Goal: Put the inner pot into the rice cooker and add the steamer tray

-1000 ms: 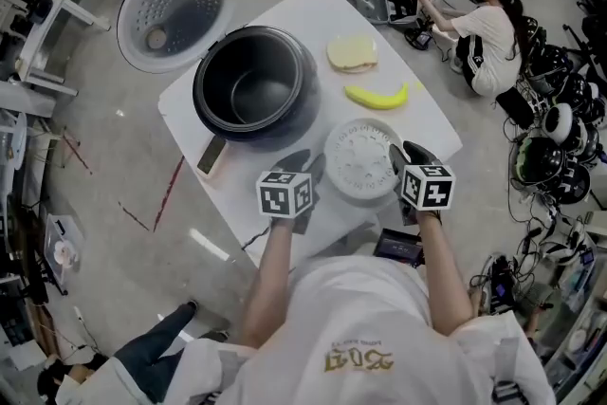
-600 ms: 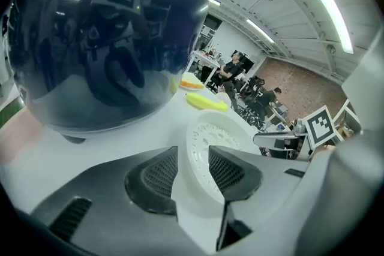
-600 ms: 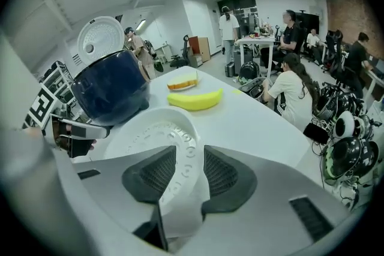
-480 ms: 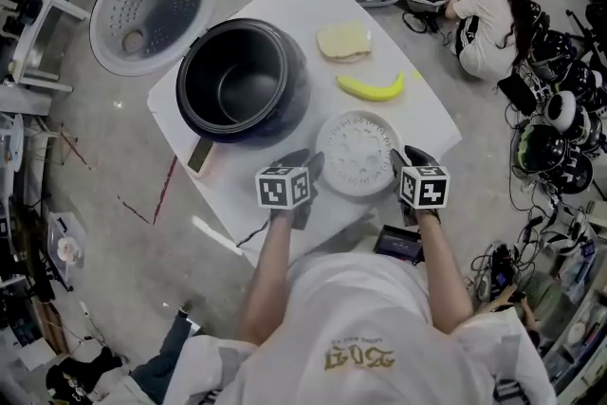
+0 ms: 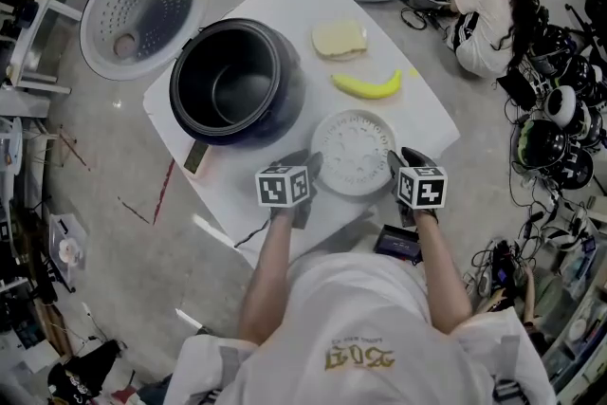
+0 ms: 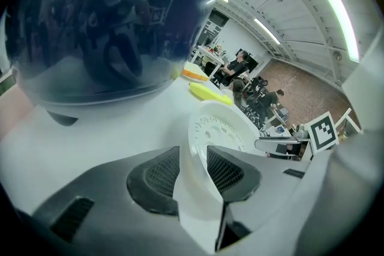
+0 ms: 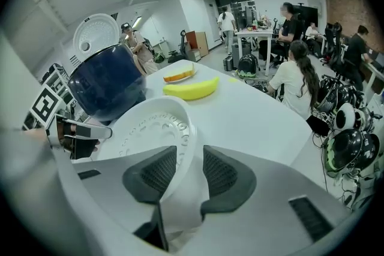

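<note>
The white round steamer tray [image 5: 353,152] lies flat on the white table [image 5: 417,114], in front of the dark rice cooker [image 5: 289,100]. The black inner pot [image 5: 228,85] sits inside the cooker, and the perforated lid [image 5: 142,9] is swung open behind it. My left gripper [image 5: 305,168] straddles the tray's left rim. Its jaws are closing, and the rim [image 6: 201,147] fills the gap between the pads. My right gripper [image 5: 398,164] holds the opposite rim [image 7: 186,147] between its pads. In the left gripper view the cooker [image 6: 108,21] looms close at upper left.
A banana [image 5: 365,85] and a slice of bread [image 5: 340,40] lie on the table behind the tray. A dark flat device [image 5: 398,244] sits at the near table edge. A person [image 5: 484,9] sits on the floor at far right among bags and cables.
Both grippers have sunk onto the tray's two sides. The tray has stayed put relative to the banana. The head camera has shifted slightly.
</note>
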{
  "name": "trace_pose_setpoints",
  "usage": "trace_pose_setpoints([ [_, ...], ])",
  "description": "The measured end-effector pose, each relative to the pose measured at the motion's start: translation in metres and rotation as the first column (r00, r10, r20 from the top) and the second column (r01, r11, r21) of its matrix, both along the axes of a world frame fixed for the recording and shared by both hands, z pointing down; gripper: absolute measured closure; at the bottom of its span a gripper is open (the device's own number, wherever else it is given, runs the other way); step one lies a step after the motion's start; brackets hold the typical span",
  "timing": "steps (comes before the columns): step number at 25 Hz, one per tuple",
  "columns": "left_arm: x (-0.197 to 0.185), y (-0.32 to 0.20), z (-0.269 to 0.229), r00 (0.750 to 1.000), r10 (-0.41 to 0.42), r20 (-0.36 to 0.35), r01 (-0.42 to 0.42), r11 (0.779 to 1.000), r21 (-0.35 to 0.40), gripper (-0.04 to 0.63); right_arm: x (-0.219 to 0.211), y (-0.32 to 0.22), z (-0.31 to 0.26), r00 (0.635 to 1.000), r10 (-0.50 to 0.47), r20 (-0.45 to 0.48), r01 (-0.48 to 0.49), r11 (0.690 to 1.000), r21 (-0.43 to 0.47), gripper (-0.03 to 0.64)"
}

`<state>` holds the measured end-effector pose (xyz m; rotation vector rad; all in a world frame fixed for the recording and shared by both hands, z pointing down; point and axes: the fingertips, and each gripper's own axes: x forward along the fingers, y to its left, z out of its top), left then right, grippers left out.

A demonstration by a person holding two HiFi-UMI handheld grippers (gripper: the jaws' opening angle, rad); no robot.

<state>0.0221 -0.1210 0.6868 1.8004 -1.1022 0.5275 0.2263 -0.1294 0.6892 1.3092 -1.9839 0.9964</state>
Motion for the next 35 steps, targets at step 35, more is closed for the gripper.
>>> trace_pose_setpoints([
  [35, -0.001, 0.005, -0.049, 0.996, 0.002, -0.089, 0.005, 0.997, 0.073, 0.546, -0.008, 0.017, -0.042, 0.991, 0.045, 0.130, -0.051, 0.998, 0.043, 0.548],
])
